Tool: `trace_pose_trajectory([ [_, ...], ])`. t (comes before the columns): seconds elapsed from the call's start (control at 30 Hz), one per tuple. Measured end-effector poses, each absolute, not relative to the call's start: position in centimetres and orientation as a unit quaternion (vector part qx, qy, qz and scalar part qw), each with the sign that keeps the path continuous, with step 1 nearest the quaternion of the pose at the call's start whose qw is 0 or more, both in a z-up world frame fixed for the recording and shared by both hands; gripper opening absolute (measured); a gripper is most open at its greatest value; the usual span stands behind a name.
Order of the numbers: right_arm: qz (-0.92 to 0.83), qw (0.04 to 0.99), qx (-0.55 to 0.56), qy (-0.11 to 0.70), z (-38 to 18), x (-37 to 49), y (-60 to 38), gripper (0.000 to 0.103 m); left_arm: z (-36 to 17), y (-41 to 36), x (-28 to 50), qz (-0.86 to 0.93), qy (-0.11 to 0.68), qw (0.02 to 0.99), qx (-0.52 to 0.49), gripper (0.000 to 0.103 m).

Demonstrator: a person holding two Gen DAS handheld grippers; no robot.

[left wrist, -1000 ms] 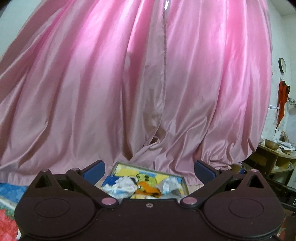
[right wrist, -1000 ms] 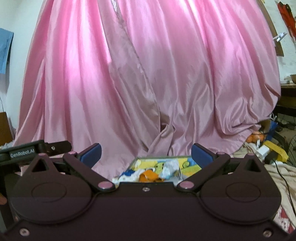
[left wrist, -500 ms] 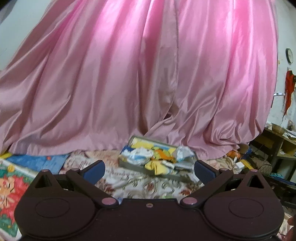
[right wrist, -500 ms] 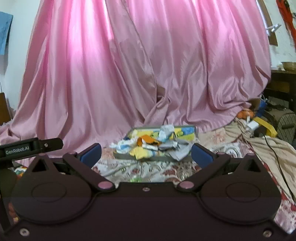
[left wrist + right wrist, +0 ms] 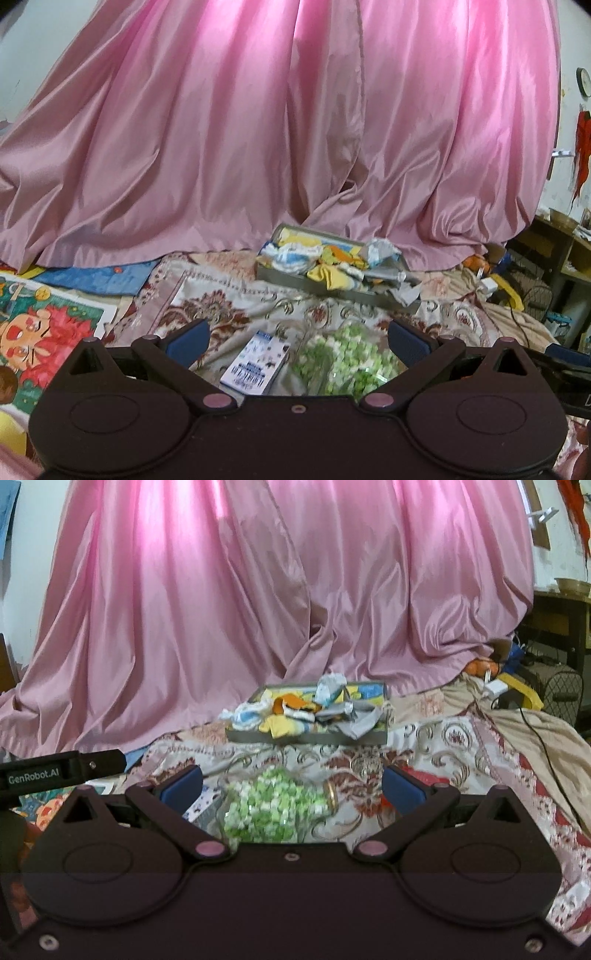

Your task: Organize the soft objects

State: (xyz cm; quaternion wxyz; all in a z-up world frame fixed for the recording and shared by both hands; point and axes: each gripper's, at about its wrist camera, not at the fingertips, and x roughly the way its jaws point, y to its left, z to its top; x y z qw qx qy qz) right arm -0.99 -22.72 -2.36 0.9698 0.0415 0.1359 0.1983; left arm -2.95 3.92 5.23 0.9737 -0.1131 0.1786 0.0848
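A flat grey tray [image 5: 280,276] [image 5: 251,735] lies on the patterned cloth in front of the pink curtain, heaped with small soft clothes [image 5: 332,262] [image 5: 295,710] in white, yellow, orange and grey. A clear bag of green and white bits [image 5: 343,358] [image 5: 273,808] lies close in front of both grippers. A white and blue packet [image 5: 255,363] lies beside it. My left gripper [image 5: 297,338] is open and empty above the cloth. My right gripper [image 5: 291,788] is open and empty, with the bag between its jaws in view.
A pink satin curtain [image 5: 295,129] fills the back. A cartoon print mat [image 5: 40,332] lies at the left. Clutter, a cable and a dark wooden table [image 5: 554,620] stand at the right. The other gripper's body [image 5: 55,770] shows at the left of the right wrist view.
Both cameras have tilted downward and drawn back. The tray now sits farther up in view, and the green bag and the packet have come into sight. Both grippers stay open.
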Motion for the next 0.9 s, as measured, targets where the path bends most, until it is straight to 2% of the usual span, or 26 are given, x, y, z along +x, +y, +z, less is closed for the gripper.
trace_pose_trajectory([
  [0.9, 0.187, 0.959, 0.004, 0.212, -8.2, 1.3, -21.1, 0.103, -0.4, 3.9, -3.2, 0.1, 0.268, 0.952, -0.114, 0.102],
])
